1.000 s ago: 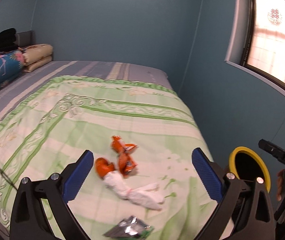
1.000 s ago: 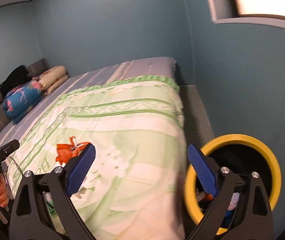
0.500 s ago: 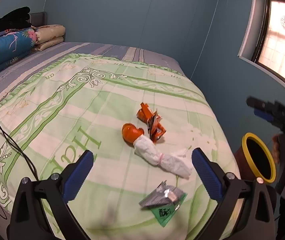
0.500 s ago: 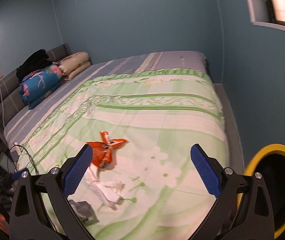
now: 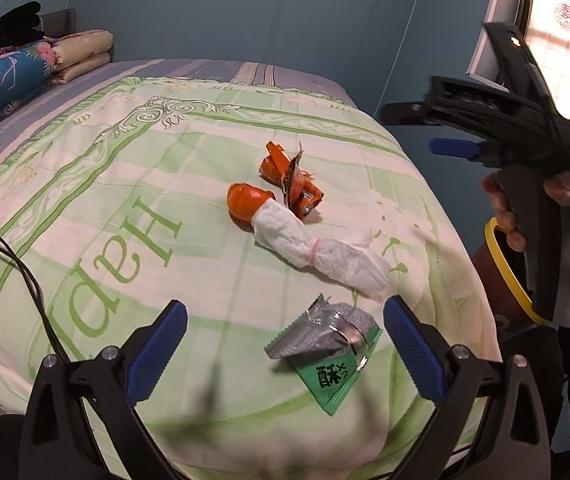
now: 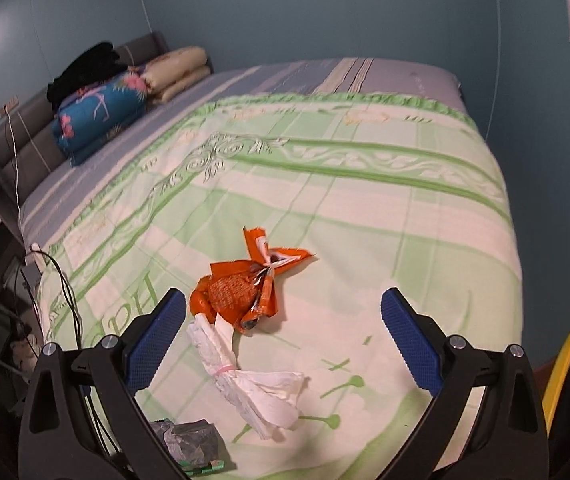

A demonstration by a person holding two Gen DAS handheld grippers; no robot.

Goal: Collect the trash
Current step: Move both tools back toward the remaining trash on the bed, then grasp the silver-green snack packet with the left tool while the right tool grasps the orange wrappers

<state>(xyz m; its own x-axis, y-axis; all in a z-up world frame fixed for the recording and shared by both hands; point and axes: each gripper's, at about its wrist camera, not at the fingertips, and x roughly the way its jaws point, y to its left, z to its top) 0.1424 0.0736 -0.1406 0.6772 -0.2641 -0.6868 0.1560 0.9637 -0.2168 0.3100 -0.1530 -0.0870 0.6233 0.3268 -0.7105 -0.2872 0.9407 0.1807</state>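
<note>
The green wrapper [image 5: 325,354] lies on the bed [image 5: 125,184] just ahead of the left tool [image 5: 285,344], nearest it; both left and right tool [image 6: 283,334] gape wide, empty.

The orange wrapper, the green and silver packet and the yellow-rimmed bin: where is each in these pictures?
orange wrapper [image 6: 245,296]: right wrist view, on its crumpled middle.
green and silver packet [image 5: 325,354]: left wrist view, on its silver torn upper half.
yellow-rimmed bin [image 5: 505,264]: left wrist view, on the yellow rim beside the bed.
</note>
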